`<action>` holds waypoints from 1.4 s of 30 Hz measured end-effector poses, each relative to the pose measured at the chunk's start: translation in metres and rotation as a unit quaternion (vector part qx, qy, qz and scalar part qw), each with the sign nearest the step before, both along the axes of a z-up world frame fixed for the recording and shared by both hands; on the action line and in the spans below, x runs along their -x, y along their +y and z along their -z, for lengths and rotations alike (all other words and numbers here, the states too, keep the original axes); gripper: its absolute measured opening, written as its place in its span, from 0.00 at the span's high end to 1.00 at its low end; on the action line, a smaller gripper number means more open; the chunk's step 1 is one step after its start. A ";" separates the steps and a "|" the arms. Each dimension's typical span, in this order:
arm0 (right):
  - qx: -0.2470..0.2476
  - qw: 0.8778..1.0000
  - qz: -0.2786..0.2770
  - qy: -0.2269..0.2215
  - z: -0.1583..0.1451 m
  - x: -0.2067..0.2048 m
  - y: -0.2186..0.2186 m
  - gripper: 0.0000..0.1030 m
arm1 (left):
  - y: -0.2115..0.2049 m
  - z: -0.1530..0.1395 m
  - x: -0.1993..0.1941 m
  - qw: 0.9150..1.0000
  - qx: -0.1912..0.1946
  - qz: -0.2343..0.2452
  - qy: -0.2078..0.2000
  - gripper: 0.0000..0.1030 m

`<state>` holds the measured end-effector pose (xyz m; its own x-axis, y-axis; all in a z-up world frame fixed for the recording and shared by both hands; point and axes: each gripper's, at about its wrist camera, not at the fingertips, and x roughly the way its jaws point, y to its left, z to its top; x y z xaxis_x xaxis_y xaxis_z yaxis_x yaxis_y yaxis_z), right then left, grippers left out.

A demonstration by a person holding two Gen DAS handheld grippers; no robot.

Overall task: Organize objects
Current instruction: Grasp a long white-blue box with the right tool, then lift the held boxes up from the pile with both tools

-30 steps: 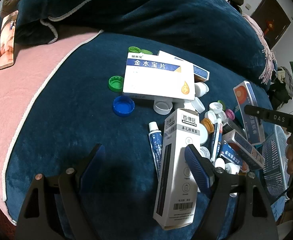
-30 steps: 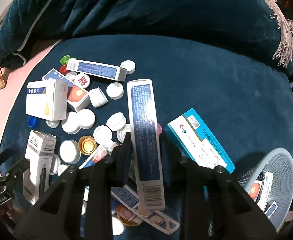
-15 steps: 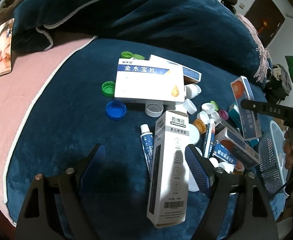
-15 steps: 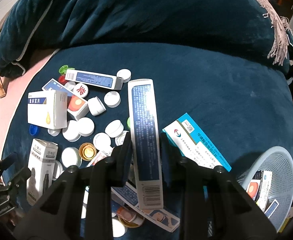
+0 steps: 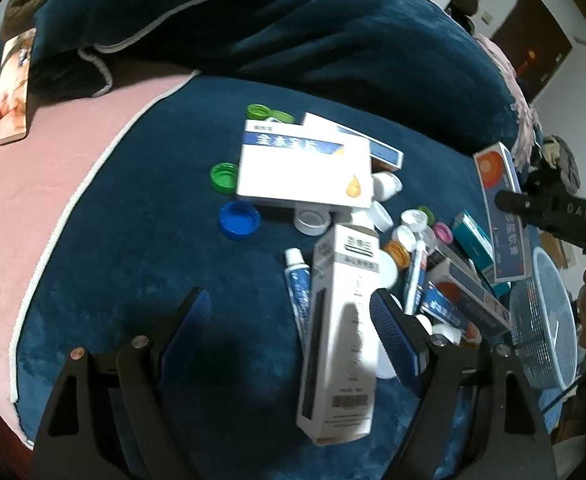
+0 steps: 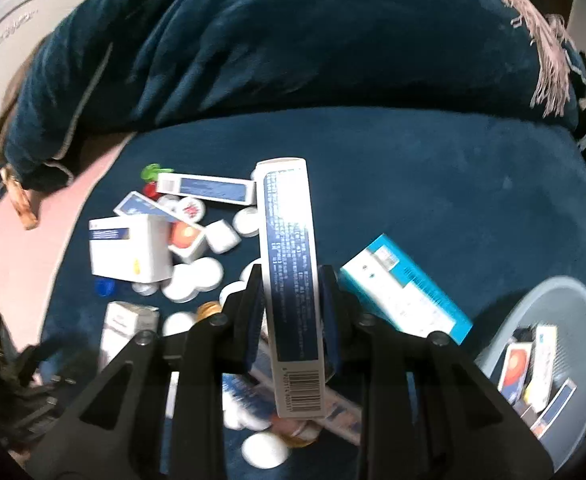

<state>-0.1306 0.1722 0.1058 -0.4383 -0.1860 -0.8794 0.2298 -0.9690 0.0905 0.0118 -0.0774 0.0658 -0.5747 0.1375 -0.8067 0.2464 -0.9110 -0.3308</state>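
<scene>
Blue-padded right gripper (image 6: 291, 300) clamps a long navy box (image 6: 291, 280), apparently lifted above the clutter, while the left gripper (image 5: 289, 320) gapes over a white carton (image 5: 343, 332).

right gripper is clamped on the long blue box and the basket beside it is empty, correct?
Not quite. The right gripper is clamped on the long blue box, but the basket is not empty: the right wrist view shows several small boxes already lying in it.
</scene>
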 end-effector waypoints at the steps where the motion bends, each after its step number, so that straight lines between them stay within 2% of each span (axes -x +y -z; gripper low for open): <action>1: 0.006 1.000 0.001 -0.005 -0.001 -0.003 -0.002 0.74 | 0.003 0.000 0.000 1.000 0.002 0.006 -0.001 0.19; 7: 0.052 0.997 0.015 -0.055 0.003 -0.026 -0.009 0.74 | 0.019 0.007 0.004 0.999 0.007 0.031 -0.026 0.19; 15: 0.051 0.993 0.008 -0.103 0.028 -0.057 -0.035 0.74 | 0.030 0.013 0.008 0.998 0.004 0.046 -0.039 0.19; 20: 0.038 0.991 0.010 -0.130 0.046 -0.062 -0.037 0.74 | 0.034 0.030 0.016 0.996 0.000 0.053 -0.066 0.20; 22: 0.038 0.990 0.013 -0.136 0.050 -0.061 -0.037 0.74 | 0.035 0.034 0.018 0.996 0.005 0.054 -0.069 0.28; 24: 0.034 0.989 0.017 -0.141 0.056 -0.061 -0.039 0.74 | 0.035 0.037 0.020 0.996 0.011 0.056 -0.074 0.52; 25: 0.033 0.989 0.021 -0.143 0.059 -0.061 -0.039 0.74 | 0.035 0.038 0.019 0.995 0.014 0.059 -0.076 0.60; 31: 0.044 0.985 0.041 -0.159 0.071 -0.062 -0.041 0.72 | 0.027 0.033 0.011 0.996 -0.015 0.056 -0.070 0.61; 33: 0.045 0.984 0.042 -0.164 0.074 -0.064 -0.041 0.74 | 0.026 0.030 0.008 0.996 -0.016 0.057 -0.066 0.61; 37: 0.031 0.989 0.033 -0.142 0.064 -0.071 -0.047 0.76 | 0.024 0.019 0.003 0.997 -0.018 0.058 -0.057 0.61; 42: 0.044 0.991 0.031 -0.125 0.050 -0.079 -0.047 0.76 | 0.029 0.010 0.000 0.997 -0.012 0.065 -0.046 0.61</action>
